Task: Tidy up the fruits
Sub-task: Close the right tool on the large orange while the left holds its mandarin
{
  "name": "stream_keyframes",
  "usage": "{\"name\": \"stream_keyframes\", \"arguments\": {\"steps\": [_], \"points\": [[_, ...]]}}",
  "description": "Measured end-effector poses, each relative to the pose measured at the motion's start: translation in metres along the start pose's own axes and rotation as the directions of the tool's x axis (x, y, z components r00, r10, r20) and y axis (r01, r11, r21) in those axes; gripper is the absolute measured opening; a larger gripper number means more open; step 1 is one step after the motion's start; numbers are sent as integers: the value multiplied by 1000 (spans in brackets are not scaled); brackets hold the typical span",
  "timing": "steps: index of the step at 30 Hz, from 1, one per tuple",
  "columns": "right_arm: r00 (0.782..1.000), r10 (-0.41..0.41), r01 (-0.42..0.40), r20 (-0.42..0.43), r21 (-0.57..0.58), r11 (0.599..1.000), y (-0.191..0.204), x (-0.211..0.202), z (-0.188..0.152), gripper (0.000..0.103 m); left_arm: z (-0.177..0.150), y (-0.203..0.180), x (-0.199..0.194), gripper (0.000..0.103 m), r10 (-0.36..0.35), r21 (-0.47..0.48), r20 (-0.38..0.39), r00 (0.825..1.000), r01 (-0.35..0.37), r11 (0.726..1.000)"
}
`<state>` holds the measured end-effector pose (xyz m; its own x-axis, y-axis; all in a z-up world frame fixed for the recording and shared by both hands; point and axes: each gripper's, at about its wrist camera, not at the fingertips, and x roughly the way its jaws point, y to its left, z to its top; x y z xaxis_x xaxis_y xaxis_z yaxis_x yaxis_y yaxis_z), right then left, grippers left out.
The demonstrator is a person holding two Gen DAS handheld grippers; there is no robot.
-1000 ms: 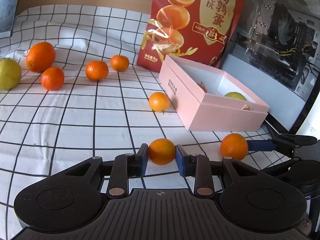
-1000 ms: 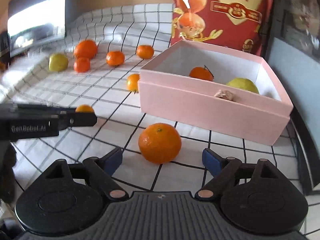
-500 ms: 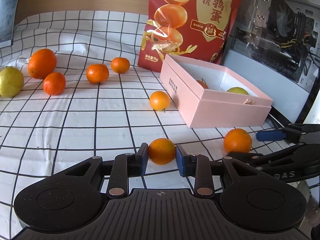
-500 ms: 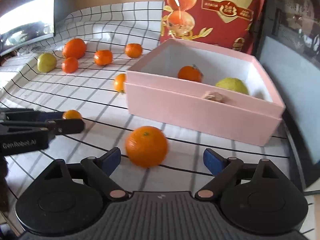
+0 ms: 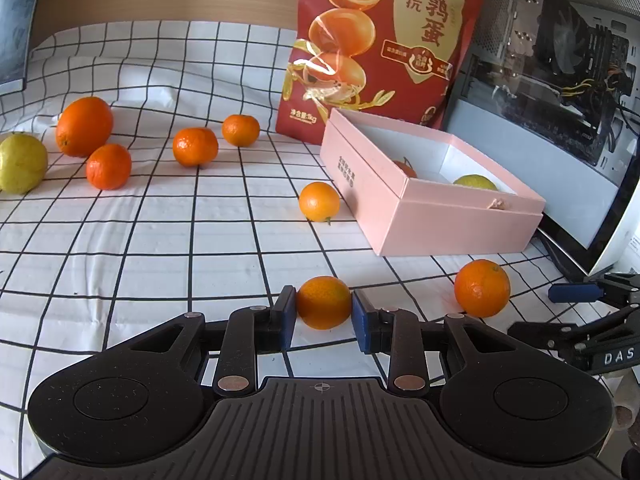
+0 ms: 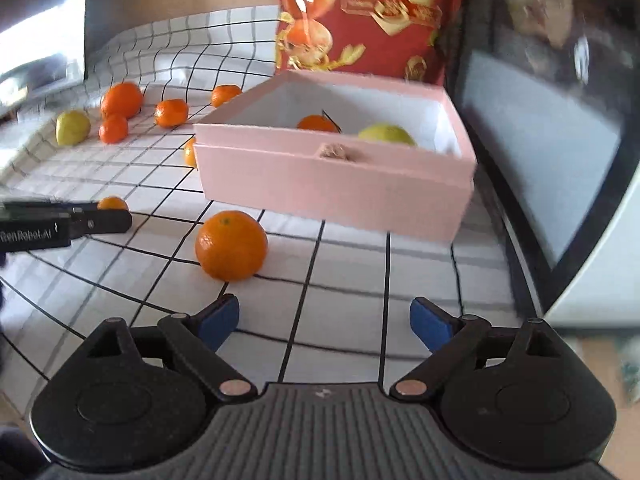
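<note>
Black left gripper, blue-padded fingers, copper rivets.

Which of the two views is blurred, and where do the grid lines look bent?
Left wrist view: sharp, the pink box crisp, grid lines only mildly curved. Right wrist view: motion blur on the pink box and the red bag; the checked cloth bends strongly at the upper left, fisheye distortion.

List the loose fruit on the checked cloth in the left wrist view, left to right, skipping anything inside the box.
Yellow pear → large orange → small mandarin → mandarin → far mandarin → orange by the box → gripped mandarin → right orange.
</note>
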<state>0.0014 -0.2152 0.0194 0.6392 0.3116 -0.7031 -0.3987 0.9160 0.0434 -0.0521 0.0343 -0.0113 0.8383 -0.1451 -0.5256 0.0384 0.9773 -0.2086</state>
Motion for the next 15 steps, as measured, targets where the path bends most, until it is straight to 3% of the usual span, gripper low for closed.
{"name": "stream_keyframes", "arguments": {"steps": [5,15], "points": [[1000,8,-8,0,-21,1000,3,0,-5,103,0,-1,0,34,2,5,0,1000,-2,1000],[999,-13,13,-38,-7,1000,7,3,1,103,-1,-6,2,34,18,55,-10,1000,-17,998]]}}
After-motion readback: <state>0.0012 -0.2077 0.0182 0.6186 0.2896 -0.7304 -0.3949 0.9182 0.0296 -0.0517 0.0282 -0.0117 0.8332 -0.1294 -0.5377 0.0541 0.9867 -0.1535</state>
